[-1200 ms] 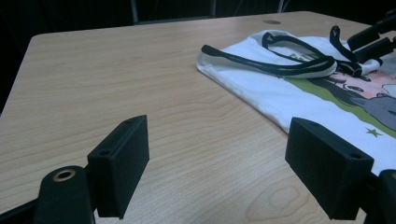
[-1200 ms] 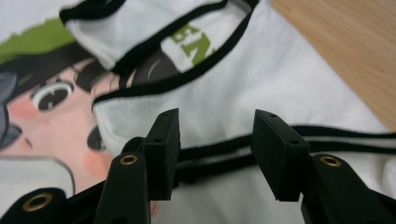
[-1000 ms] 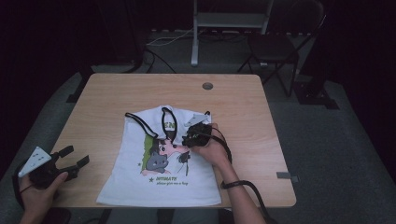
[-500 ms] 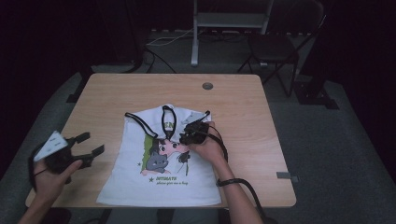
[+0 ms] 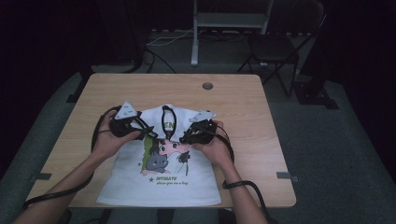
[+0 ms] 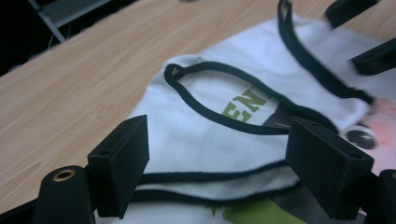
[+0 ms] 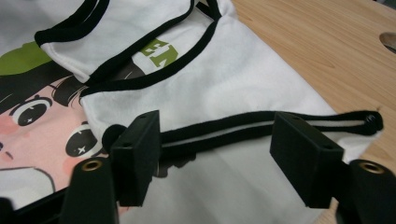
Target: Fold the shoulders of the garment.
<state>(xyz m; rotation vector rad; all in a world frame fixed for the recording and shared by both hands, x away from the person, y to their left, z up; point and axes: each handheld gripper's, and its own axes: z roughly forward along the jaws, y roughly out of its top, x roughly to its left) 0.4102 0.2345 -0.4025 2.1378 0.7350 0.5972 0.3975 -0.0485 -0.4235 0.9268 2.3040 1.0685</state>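
Observation:
A white sleeveless shirt with black trim and a cartoon print lies flat on the wooden table, its hem toward me. My left gripper hovers open over the shirt's upper left. In the left gripper view the left gripper straddles a black-trimmed armhole fold of the shirt without pressing it. My right gripper sits at the upper right. Its jaws have just been opening, and in the right gripper view the right gripper stands open with a black-trimmed edge of the shirt lying loose between them.
A round cable hole sits in the table's far middle. Beyond the far edge stand a dark folding chair and a metal stand. Bare wood surrounds the shirt on both sides.
My left hand has swung in from the table's left edge to the shirt's upper left. My right hand stayed in place, and its jaws have spread wider.

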